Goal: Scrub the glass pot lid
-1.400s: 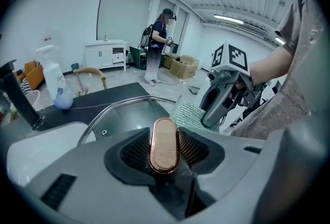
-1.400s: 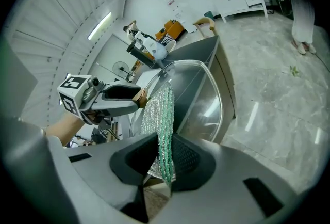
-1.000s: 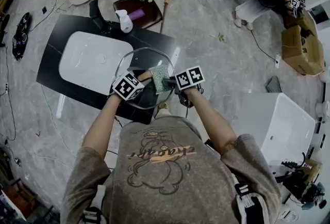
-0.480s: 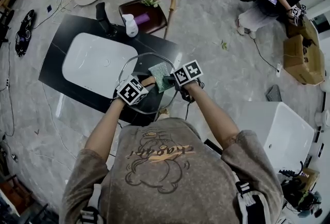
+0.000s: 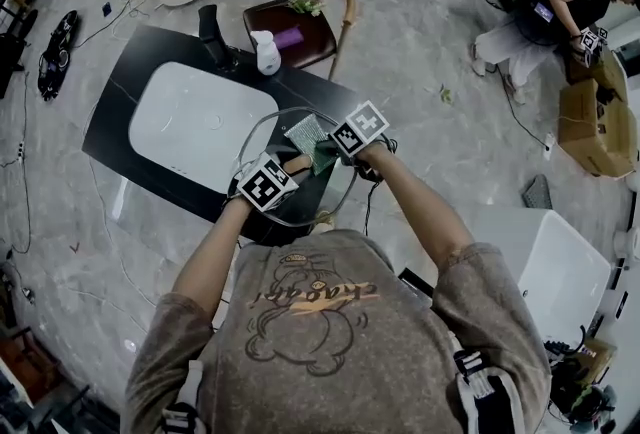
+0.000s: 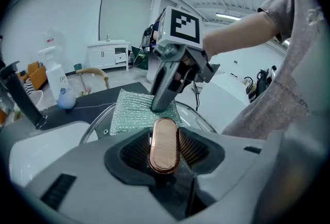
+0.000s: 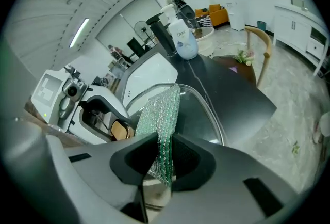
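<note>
Glass pot lid [image 5: 325, 190] with a metal rim, held over the black countertop [image 5: 130, 72] at the right-hand end of the white sink [image 5: 195, 127]. No view shows whether its rim touches the counter.

The left gripper [image 5: 290, 165] is clamped on the lid's oblong copper-coloured knob [image 6: 164, 145], one jaw against each long side. The jaws stand fairly wide because the knob fills the gap.

The right gripper [image 5: 325, 154] is closed on one edge of a green scouring pad [image 7: 165, 130]. The pad's free part lies flat on the dome of the lid, just beyond the knob.

Handling, as judged from these views:
- **The lid:** it is stiff, probably fairly heavy for its size, and breakable if knocked on the stone-like counter. Its smooth curved glass offers the jaws no purchase and would be slippery when wet.
- **Where to hold it:** the knob is the sound place to take hold, being the only part the jaws can close on squarely. A grip there may let the lid swing or twist under scrubbing pressure near the rim.
- **The pad:** it is light, soft and pliant. It folds around the jaw tips, so pressure reaches the glass only close to the jaws.

A soap bottle [image 5: 266, 52] and a dark tap [image 5: 212, 30] stand at the far edge of the counter, well apart from the lid.
</note>
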Tool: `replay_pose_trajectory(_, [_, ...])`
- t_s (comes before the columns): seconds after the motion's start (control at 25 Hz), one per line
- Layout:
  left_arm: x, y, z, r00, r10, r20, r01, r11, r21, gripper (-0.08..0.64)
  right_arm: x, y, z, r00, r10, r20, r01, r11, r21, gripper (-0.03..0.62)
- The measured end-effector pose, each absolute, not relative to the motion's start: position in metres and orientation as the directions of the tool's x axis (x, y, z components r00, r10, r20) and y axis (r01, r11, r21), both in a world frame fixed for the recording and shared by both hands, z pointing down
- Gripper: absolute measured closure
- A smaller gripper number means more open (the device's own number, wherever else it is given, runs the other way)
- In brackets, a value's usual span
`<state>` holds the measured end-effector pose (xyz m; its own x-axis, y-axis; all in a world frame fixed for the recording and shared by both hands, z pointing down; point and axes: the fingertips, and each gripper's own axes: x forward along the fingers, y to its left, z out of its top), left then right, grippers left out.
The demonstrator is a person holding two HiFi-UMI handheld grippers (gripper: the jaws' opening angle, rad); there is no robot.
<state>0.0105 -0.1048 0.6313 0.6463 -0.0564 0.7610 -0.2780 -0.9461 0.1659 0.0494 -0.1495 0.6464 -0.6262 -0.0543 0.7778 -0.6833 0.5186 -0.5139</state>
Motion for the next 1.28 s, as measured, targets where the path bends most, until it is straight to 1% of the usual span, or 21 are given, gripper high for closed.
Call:
replay_pose_trajectory(0.16, [0.009,-0.106,0.631,0.647,-0.063,0.760,-0.292,-0.941,0.170,0.382,0.038,-0.156,0.646,-0.611,0.032,0.791,-0.609,0.619,-0.496,0.502])
replay_pose_trajectory(0.32, [0.006,-0.108,0.633,0.637,-0.063,0.768,-0.295,-0.941,0.167,0.382,0.025,-0.161,0.644,-0.595,0.133,0.793,-0.502,0.709,-0.496,0.502])
replay_pose_trajectory(0.52, [0.003,-0.109,0.632,0.629,-0.073,0.774,-0.314,-0.935,0.167,0.382,0.009,-0.167,0.643,-0.564,0.203,0.801,-0.390,0.789,-0.475,0.502])
replay_pose_trajectory(0.68, [-0.004,-0.111,0.631,0.615,-0.081,0.785,-0.338,-0.926,0.169,0.382,-0.003,-0.170,0.644,-0.548,0.257,0.796,-0.319,0.816,-0.482,0.500])
replay_pose_trajectory(0.96, [-0.007,-0.112,0.631,0.615,-0.084,0.784,-0.344,-0.923,0.171,0.382,-0.014,-0.174,0.645,-0.496,0.334,0.802,-0.207,0.851,-0.483,0.497])
replay_pose_trajectory(1.16, [-0.007,-0.111,0.632,0.613,-0.080,0.786,-0.345,-0.922,0.176,0.382,-0.019,-0.183,0.643,-0.473,0.328,0.818,-0.169,0.877,-0.449,0.497])
replay_pose_trajectory(1.28, [-0.007,-0.111,0.632,0.611,-0.080,0.788,-0.347,-0.921,0.175,0.382,-0.021,-0.184,0.645,-0.461,0.350,0.815,-0.155,0.873,-0.463,0.497])
